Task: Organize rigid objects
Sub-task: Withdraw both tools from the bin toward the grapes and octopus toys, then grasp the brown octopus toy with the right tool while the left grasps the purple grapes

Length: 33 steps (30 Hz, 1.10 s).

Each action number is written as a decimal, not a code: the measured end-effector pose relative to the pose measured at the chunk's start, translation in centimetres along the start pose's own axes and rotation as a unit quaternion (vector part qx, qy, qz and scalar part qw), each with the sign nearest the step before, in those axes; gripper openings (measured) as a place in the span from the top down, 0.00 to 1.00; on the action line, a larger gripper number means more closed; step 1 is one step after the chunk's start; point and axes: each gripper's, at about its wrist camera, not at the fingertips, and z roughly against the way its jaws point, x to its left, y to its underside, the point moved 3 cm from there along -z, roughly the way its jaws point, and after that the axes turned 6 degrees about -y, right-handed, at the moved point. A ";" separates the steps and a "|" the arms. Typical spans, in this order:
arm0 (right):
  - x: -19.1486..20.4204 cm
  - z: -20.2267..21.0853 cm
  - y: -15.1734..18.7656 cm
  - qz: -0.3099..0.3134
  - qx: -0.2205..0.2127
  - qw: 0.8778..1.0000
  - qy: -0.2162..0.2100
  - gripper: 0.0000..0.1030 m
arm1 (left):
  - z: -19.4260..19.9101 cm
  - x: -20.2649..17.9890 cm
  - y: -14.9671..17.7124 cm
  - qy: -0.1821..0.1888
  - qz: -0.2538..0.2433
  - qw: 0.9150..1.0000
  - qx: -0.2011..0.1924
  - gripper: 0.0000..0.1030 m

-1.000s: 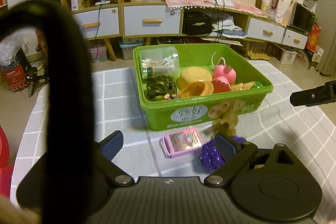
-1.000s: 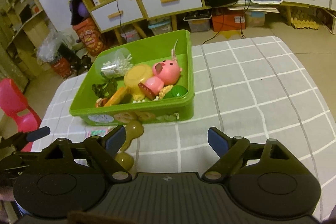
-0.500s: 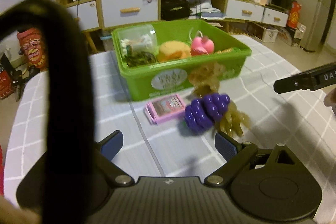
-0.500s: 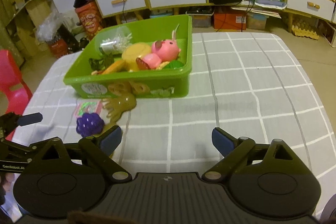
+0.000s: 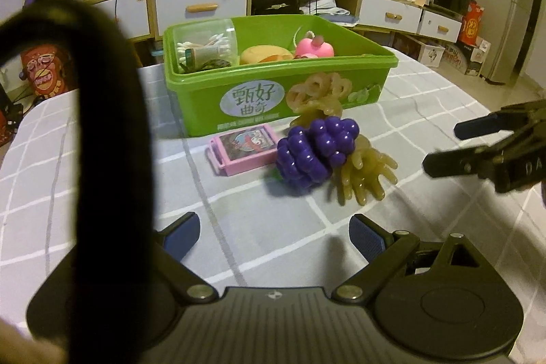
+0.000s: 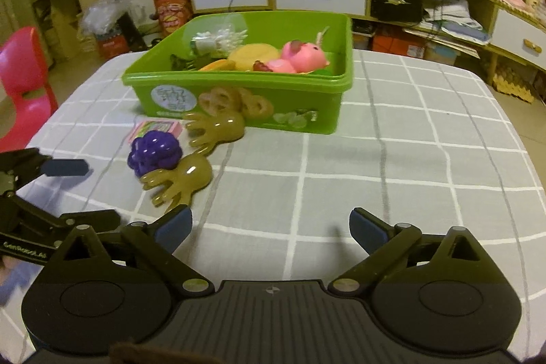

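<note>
Both grippers, left (image 5: 273, 232) and right (image 6: 271, 224), hover with jaws spread and empty over the checked table (image 6: 409, 159). Three items lie outside the green bin (image 5: 273, 91), near its front wall: purple grapes (image 5: 315, 150), a pink card case (image 5: 245, 147) and amber hand-shaped tongs (image 6: 191, 159), apparently awaiting binning.

We see a bright green bin (image 5: 279, 91) on a desk (image 6: 409, 159) covered in grey cloth with a white grid. A purple grape bunch (image 5: 315, 150), a pink card box (image 5: 244, 149) and olive-yellow, perhaps translucent, toy hands (image 6: 181, 178) lie before it.
</note>
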 end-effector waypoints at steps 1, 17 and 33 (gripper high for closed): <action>0.2 0.0 0.0 0.004 -0.003 1.000 -0.004 0.05 | -0.1 0.0 -0.1 0.003 0.002 1.000 0.000 0.32; 5.3 -3.4 0.1 0.094 -0.012 0.993 -0.066 0.09 | -0.1 2.7 -0.8 -0.012 0.030 0.999 -0.010 0.32; 3.8 -3.6 -0.4 0.102 -0.010 0.994 -0.042 0.39 | -0.8 1.6 -1.5 0.007 0.038 0.999 -0.010 0.32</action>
